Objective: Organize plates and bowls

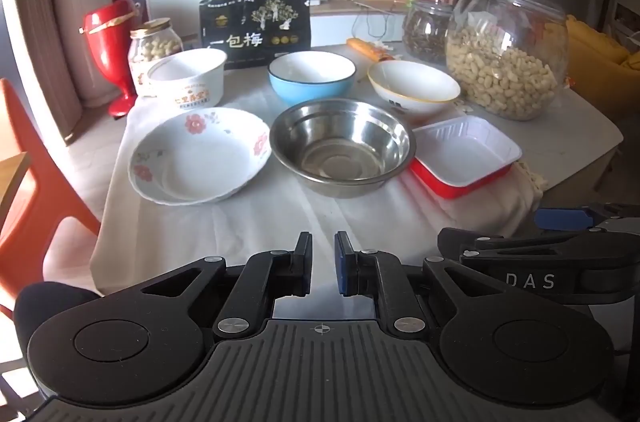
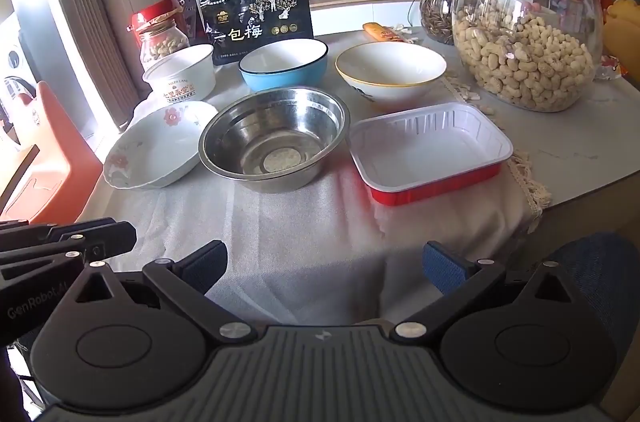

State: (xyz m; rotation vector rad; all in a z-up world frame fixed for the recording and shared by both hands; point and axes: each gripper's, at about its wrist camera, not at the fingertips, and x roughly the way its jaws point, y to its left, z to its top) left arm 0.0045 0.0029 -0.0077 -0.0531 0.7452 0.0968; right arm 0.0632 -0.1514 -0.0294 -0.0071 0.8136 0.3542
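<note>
Bowls and plates sit spread over the cloth-covered table (image 1: 240, 234), none stacked, all empty. Seen from my left wrist, the steel bowl (image 1: 341, 146) holds the centre. At its nine o'clock, rims just about touching, lies the flowered plate (image 1: 200, 154). At its three o'clock is the red tray (image 1: 466, 158) with a white inside, its near corner tucked just beside the steel rim. In the back row, at about ten o'clock from the steel bowl, stands the white paper tub (image 1: 188, 78); at twelve o'clock the blue bowl (image 1: 312, 76); at one o'clock the yellow-rimmed bowl (image 1: 414, 88). These three stand apart from each other.

Behind them, a black snack bag (image 1: 256, 26) stands upright at twelve o'clock. A small peanut jar (image 1: 154, 48) and a red vase (image 1: 110, 46) stand off toward ten o'clock. The big lidded peanut jar (image 1: 508, 62) and a darker seed jar (image 1: 426, 30) fill the two o'clock corner.

My left gripper (image 1: 323, 262) hovers over the near edge of the cloth with its jaws drawn nearly together, only a thin gap between the pads, nothing in them. My right gripper (image 2: 324, 268) hangs beside it at three o'clock, jaws spread as wide as they go, also holding nothing. Both tilt downward toward the table, well short of any dish.
</note>
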